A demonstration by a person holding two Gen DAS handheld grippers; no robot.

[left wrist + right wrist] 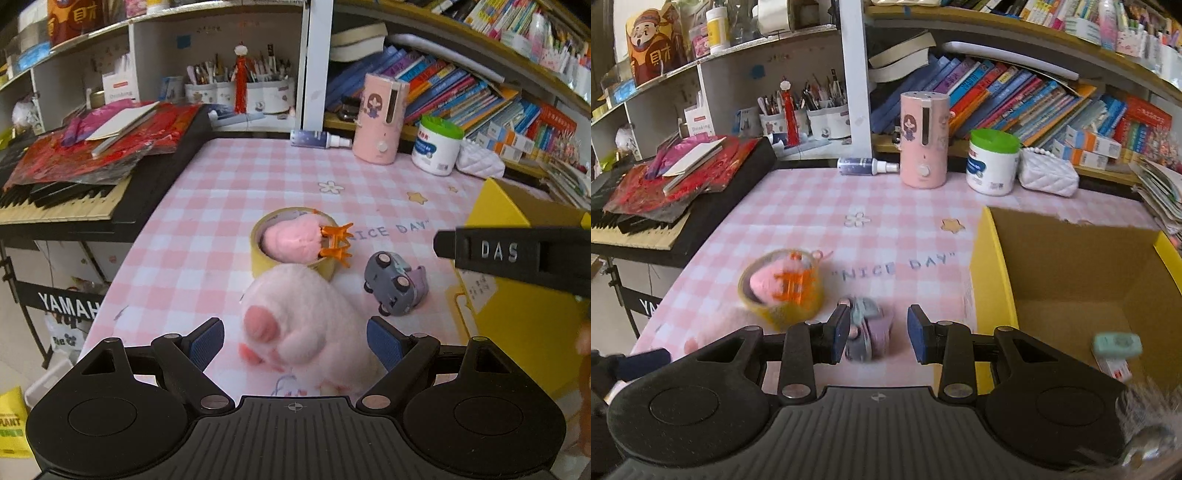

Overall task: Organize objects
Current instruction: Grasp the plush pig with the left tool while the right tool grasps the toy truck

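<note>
A white plush toy [306, 314] with pink feet lies on the checked table between the open fingers of my left gripper [295, 343], not gripped. Behind it stands a yellow tape roll [258, 254] holding a pink fluffy item [288, 240] and an orange hair claw [336, 240]; the roll also shows in the right wrist view [783, 314]. A grey toy car [391, 284] lies on its side to the right. My right gripper [877, 332] is open, its fingers on either side of the car [866, 332]. A yellow cardboard box [993, 277] stands at the right.
The box holds a small mint item [1115, 343] and a red-and-white packet [1115, 369]. At the table's back stand a pink humidifier [923, 140], a green-lidded tub [991, 162], a spray bottle [866, 166] and a white quilted bag [1049, 177]. A keyboard [62, 206] with red papers sits left.
</note>
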